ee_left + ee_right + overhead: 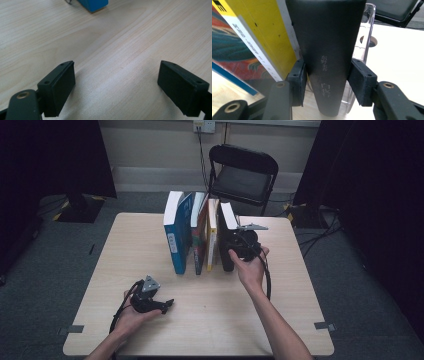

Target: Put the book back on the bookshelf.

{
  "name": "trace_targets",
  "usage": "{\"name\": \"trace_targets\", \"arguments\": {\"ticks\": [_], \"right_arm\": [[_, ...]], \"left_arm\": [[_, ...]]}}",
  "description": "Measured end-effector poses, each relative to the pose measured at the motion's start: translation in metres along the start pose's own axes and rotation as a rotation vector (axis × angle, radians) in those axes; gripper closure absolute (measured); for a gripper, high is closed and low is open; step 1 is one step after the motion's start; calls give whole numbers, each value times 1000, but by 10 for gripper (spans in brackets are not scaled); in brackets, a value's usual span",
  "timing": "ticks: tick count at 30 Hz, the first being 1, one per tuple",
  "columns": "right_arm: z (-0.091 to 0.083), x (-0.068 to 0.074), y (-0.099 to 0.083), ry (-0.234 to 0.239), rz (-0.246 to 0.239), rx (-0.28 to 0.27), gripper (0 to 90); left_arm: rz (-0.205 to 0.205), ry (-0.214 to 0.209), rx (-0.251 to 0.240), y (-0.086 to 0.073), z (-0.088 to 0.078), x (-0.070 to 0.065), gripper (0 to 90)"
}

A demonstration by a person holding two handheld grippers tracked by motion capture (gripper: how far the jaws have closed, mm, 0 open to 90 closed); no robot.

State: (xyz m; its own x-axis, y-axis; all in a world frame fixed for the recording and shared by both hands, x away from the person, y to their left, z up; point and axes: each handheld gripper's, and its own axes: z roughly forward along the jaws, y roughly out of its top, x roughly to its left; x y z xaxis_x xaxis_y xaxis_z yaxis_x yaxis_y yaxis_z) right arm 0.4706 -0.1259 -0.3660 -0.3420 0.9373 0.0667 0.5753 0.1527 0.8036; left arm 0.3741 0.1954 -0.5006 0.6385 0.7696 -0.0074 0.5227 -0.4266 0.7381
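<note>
black book: [329, 50] rightmost in the upright row, far-centre of the table [150, 330]; spine faces near, white page edge on top
right gripper: [327, 82] astride the black book's spine low down, pads on both sides; left pad tight on the spine, right pad looks touching. Pinching the book
left gripper: [116, 82] jaws spread wide, nothing between, low over bare wood at near left, well apart from the row
hidden: black book's front cover blocked by the right gripper [245, 245] and hand in the high view; spine top cut off in the right gripper view
hard to read: pale characters on the spine, too small to make out
stand: clear plastic bookend [364, 37] just right of the black book, mostly behind it, only an edge and a round hole visible
neighbours: yellow book [262, 32] pressed against the black book's left side; then a red-patterned book [234, 57]; blue book [177, 237] at the row's left end
in the way: yellow book leaves little room for the left pad
blue book, left gripper view: [93, 4] only a corner, cut off at the top edge
chair: [242, 172] black, folding, beyond the far edge of the table
</note>
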Motion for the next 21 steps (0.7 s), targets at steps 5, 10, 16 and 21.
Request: {"name": "trace_targets", "arguments": {"ticks": [5, 10, 16, 21], "right_arm": [[3, 7, 1, 2, 7, -15, 504], [2, 9, -4, 28, -4, -29, 489], [2, 11, 0, 18, 26, -41, 496], [3, 18, 0, 6, 27, -42, 492]], "left_arm": [[7, -1, 3, 0, 0, 0, 144], [5, -5, 5, 1, 1, 0, 144], [10, -7, 3, 2, 2, 0, 143], [6, -9, 2, 2, 2, 0, 144]]}}
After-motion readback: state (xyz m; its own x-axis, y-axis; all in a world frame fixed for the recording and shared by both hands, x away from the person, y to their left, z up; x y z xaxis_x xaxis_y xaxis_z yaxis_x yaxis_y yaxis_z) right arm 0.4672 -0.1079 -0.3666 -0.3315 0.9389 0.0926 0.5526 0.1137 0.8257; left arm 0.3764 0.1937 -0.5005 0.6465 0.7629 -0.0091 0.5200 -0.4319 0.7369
